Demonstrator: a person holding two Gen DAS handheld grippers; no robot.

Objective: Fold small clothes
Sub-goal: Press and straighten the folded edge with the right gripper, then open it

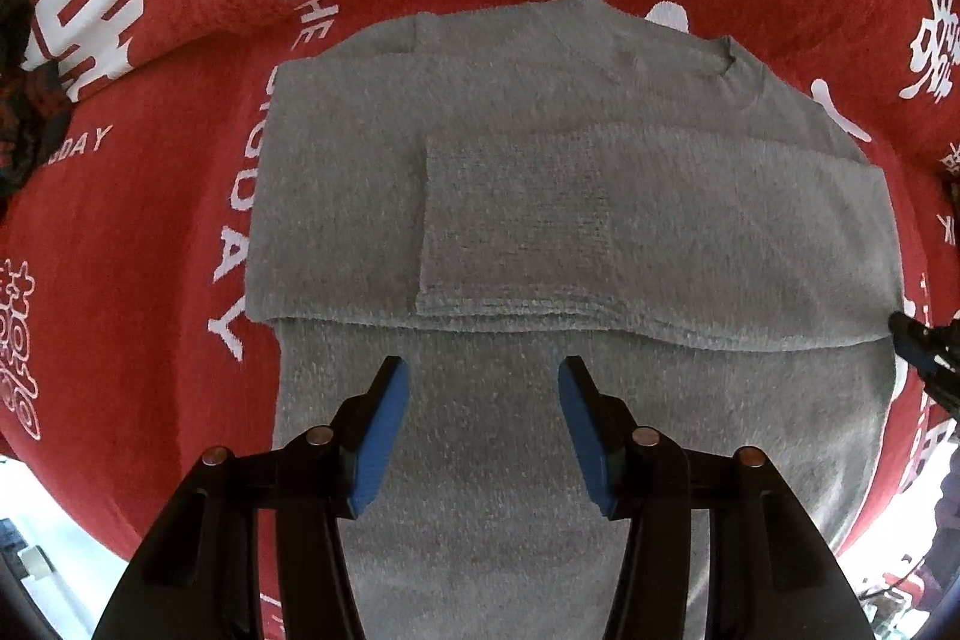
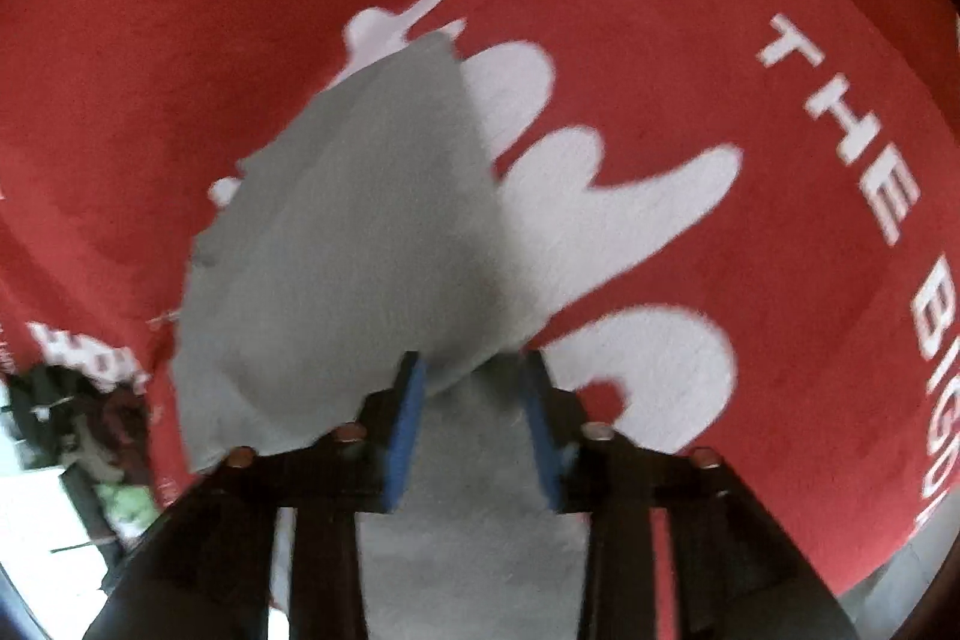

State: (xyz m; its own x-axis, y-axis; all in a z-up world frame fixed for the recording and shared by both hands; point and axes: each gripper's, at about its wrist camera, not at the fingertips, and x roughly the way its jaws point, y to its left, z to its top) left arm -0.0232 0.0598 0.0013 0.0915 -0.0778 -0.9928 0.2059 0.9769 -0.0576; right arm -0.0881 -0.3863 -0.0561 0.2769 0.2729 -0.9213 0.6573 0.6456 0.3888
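Left wrist view: the grey knit sweater [image 1: 540,196] was seen lying flat on the red cloth [image 1: 150,232] printed with white lettering. One sleeve was folded across the body, its cuff lying near the middle. The neckline was at the far right. The left gripper [image 1: 483,376] was held above the lower part of the sweater with its blue-padded fingers [image 1: 384,436] spread apart and nothing between them. The tip of the right gripper [image 1: 918,340] was seen at the sweater's right edge.

Right wrist view: the right gripper [image 2: 474,370] was seen with its jaws parted but not wide, and grey fabric of the sweater [image 2: 360,232] was bunched between the pads [image 2: 408,430] and raised off the red cloth [image 2: 690,70]. Whether the fabric was actually pinched could not be told; the frame was blurred.
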